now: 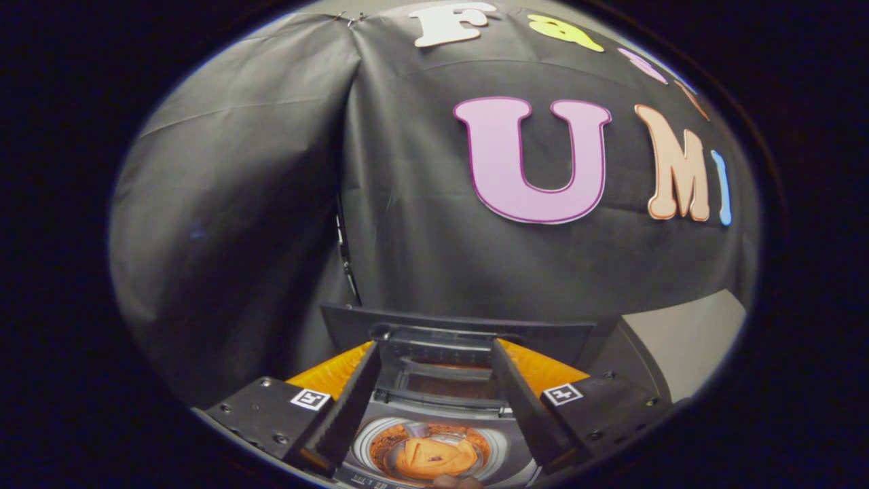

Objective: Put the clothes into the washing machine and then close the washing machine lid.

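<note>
A small grey toy washing machine [434, 411] stands just below and between my fingers. Its lid [461, 329] is raised upright at the back, just beyond the fingertips. Orange clothes [434, 456] lie inside the round drum. My gripper [436, 348] hovers above the machine, open, and its fingers hold nothing. The left finger [349, 407] and the right finger [523, 407] flank the drum opening from above.
The booth's black cloth wall [271, 204] hangs close behind the machine. A pale surface [686, 333] shows beyond the right finger. Something small and brownish [456, 481], perhaps a fingertip, sits at the machine's near edge.
</note>
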Demonstrator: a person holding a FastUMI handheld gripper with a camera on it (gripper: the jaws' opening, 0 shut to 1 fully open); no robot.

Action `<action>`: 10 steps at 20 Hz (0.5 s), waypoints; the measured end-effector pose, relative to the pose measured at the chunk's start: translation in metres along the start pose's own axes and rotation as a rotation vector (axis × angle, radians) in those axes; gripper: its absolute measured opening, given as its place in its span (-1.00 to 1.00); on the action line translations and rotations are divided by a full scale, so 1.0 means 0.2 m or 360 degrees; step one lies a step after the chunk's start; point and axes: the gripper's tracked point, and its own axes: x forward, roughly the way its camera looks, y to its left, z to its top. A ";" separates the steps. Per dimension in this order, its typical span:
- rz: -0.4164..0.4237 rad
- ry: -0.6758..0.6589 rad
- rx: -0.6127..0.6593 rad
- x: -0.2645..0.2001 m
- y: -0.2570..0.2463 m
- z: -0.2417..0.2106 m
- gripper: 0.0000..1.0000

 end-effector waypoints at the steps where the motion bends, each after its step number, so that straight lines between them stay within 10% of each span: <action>1: -0.0013 -0.0031 0.0011 0.02 0.00 0.03 0.96; 10: -0.0147 -0.0024 0.0009 0.28 -0.06 0.02 0.95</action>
